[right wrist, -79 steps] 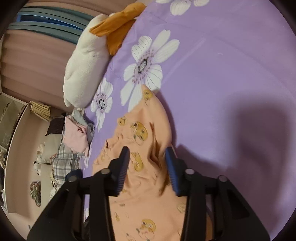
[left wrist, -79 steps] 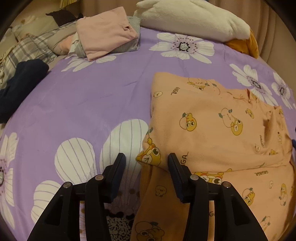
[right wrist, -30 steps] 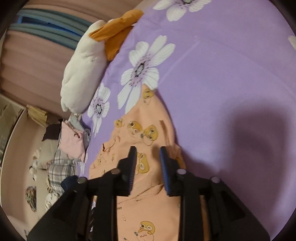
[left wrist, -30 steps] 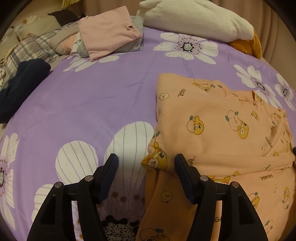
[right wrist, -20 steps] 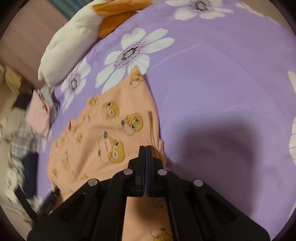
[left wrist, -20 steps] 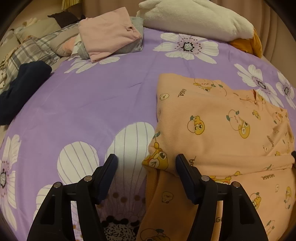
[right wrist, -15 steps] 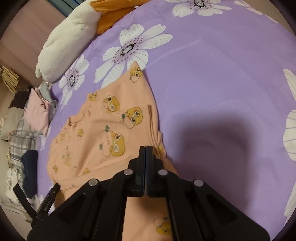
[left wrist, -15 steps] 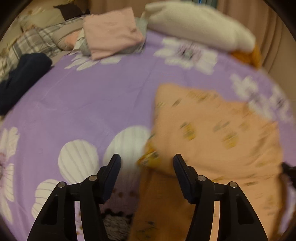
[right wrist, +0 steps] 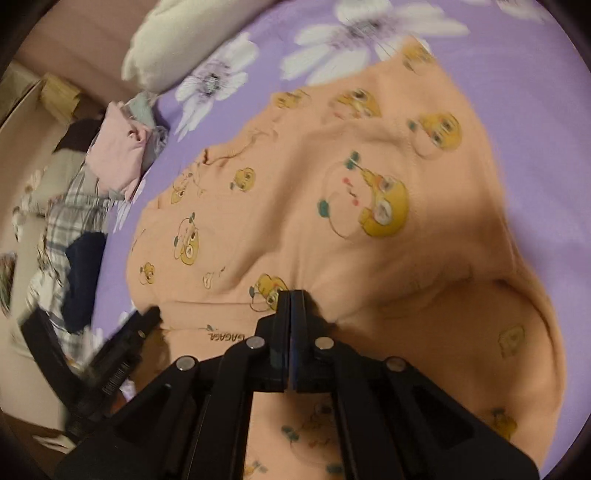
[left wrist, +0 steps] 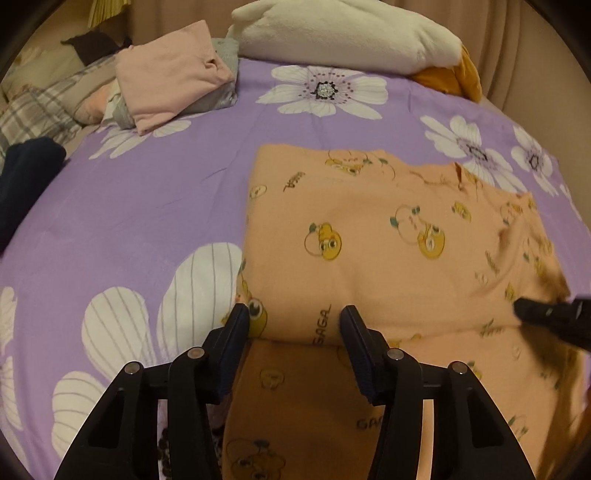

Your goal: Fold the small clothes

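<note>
From my left wrist camera, my left gripper [left wrist: 293,317] has its jaws spread apart, straddling the near folded edge of the orange garment [left wrist: 388,236], one finger at the corner with the printed cartoon face and the other just past the "GAGA" lettering; neither finger is pinching the cloth. The garment lies on the purple flowered bedspread [left wrist: 147,192], folded over itself so that an upper layer sits on a lower layer running toward me beneath the fingers. At the right edge, the dark tip of my right gripper [left wrist: 546,317] reaches in over the garment's right side, where the fabric is rucked up. Farther back on the bed lie a folded pink garment [left wrist: 173,77] on a grey one, a white plush pillow [left wrist: 343,33] with an orange piece [left wrist: 450,74] beside it, and at the far left a dark navy cloth [left wrist: 26,173] near plaid fabric [left wrist: 37,110]. From my right wrist camera, the right gripper [right wrist: 291,306] has its jaws pressed together on a pinch of the orange garment [right wrist: 369,177], with creases fanning out from the bite and the cloth lifted into a ridge toward it. The left gripper [right wrist: 144,321] shows as a blurred dark shape at the garment's left edge. The purple bedspread [right wrist: 535,110] surrounds the garment, and the pink folded garment [right wrist: 118,155] and white pillow [right wrist: 177,40] sit beyond it.
</note>
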### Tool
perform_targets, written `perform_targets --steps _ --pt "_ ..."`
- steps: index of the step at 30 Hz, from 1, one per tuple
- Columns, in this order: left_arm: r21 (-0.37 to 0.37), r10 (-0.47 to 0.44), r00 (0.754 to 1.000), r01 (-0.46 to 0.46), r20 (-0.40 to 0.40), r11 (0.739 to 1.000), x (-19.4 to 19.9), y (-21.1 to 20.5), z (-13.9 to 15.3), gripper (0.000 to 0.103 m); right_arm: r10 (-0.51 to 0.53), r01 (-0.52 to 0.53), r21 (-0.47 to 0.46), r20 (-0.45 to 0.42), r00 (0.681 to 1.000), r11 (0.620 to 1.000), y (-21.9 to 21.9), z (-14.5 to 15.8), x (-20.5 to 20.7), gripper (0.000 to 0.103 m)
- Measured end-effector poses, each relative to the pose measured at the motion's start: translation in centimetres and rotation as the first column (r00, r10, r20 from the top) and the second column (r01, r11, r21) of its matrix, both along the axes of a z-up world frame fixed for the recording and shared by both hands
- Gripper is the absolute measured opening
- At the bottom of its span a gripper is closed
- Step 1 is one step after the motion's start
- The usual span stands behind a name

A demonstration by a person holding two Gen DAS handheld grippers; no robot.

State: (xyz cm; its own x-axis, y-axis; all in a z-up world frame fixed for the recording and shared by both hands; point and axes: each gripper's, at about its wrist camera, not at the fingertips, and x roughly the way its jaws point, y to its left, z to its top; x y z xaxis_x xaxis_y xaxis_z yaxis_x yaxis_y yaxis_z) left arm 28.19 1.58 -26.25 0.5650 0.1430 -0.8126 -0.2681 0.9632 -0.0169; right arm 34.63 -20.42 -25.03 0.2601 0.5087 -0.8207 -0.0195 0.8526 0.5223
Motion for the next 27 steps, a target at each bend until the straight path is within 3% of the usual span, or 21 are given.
perform_targets --steps 3,4,5,9,12,13,14,18,21,22,25,27 --pt "0.029 0.011 1.0 -0.011 -0.011 1.0 0.2 -0.4 0.2 0.054 -0.025 0.028 0.047 -0.055 0.998 0.998 -1.1 0.1 0.5 0.0" --pt "0.039 0.01 1.0 -0.009 -0.011 0.999 0.3 -0.6 0.1 0.054 -0.033 0.035 0.049 -0.036 0.999 0.998 -1.3 0.7 0.4 0.008" --pt "0.044 0.006 1.0 -0.005 -0.013 0.999 0.4 -0.4 0.2 0.054 -0.043 0.043 0.038 -0.001 0.999 0.998 -1.4 1.5 0.5 0.01" --pt "-0.023 0.014 1.0 -0.014 -0.005 1.0 0.7 0.8 0.2 0.054 -0.109 0.116 -0.041 0.154 0.982 0.992 -2.8 3.9 2.5 0.008" --pt "-0.041 0.012 1.0 -0.012 0.001 0.999 0.4 1.2 0.3 0.054 -0.209 0.217 -0.133 0.067 0.976 0.967 -5.2 1.3 3.7 0.0" --pt "-0.031 0.01 1.0 -0.01 -0.003 0.999 0.4 1.1 0.3 0.054 -0.209 0.213 -0.085 0.057 0.976 0.973 -5.9 0.7 3.7 0.0" --pt "-0.021 0.012 1.0 -0.012 -0.009 1.0 0.4 0.9 0.3 0.054 -0.201 0.205 -0.06 0.064 0.977 0.977 -6.4 0.7 3.4 0.0" --pt "-0.013 0.036 0.999 -0.036 -0.016 0.999 -0.1 0.8 0.4 0.054 -0.162 0.176 -0.142 0.108 0.981 0.974 -6.2 1.7 2.0 0.0" --pt "-0.086 0.06 0.997 -0.063 -0.038 0.994 -1.7 1.7 1.1 0.054 -0.243 0.247 -0.043 0.072 0.967 0.968 -7.8 1.8 0.2 0.005" --pt "-0.109 0.062 0.997 -0.066 -0.04 0.992 -2.3 2.0 1.5 0.054 -0.249 0.249 0.002 0.061 0.967 0.968 -8.3 2.1 -0.5 0.01" --pt "-0.2 0.091 0.996 -0.088 0.009 0.976 -5.2 3.8 3.3 0.056 -0.227 0.222 0.068 0.076 0.971 0.973 -8.2 4.2 -2.8 0.011" --pt "-0.291 0.114 0.993 -0.099 0.036 0.952 -7.5 5.5 3.9 0.069 -0.188 0.181 0.072 0.113 0.976 0.981 -8.7 6.3 -5.1 0.016"
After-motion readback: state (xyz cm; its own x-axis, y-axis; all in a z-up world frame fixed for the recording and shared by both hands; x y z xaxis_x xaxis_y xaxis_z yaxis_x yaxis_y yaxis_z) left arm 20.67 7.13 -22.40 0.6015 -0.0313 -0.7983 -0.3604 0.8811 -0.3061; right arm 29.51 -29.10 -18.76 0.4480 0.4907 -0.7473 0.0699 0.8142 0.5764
